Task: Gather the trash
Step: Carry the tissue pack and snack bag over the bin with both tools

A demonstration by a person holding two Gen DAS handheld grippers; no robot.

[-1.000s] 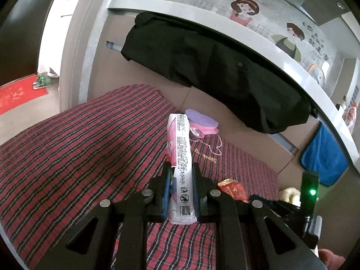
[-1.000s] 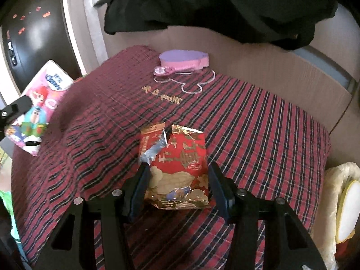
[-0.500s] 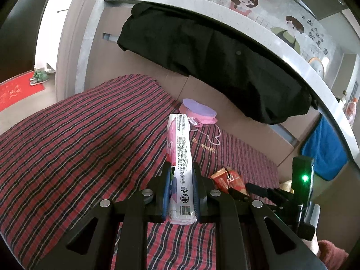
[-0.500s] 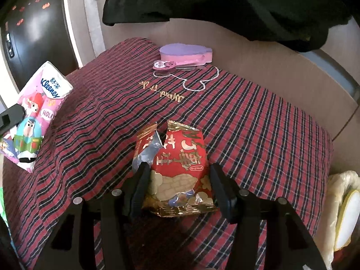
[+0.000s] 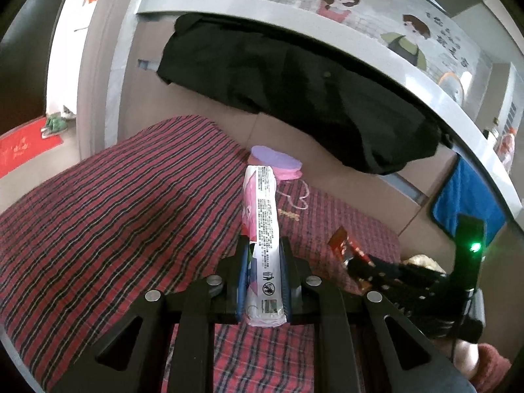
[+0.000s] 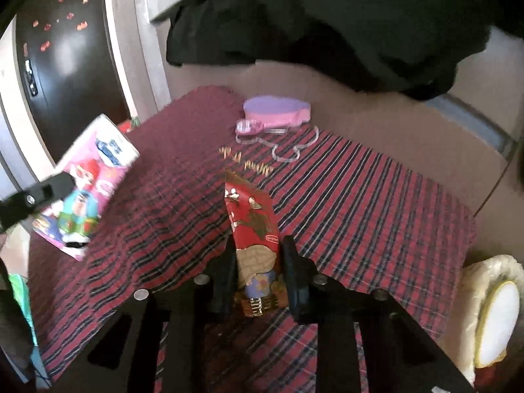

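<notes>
the small print on the tissue pack (image 5: 263,229) is too fine to read; its bottom end sits hidden between the left gripper's (image 5: 263,281) fingers. the black cloth (image 6: 327,26) runs off the top edge, and the white and yellow object (image 6: 494,314) at the lower right is cut off

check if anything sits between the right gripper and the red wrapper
Nothing does. The right gripper has just closed its jaws on the red wrapper, and its pads press both sides. The left gripper holds the tissue pack well off to the side.

Left tongs (image 5: 263,281) clamping tissue pack (image 5: 262,229), plaid bedspread (image 5: 131,203) below
</notes>
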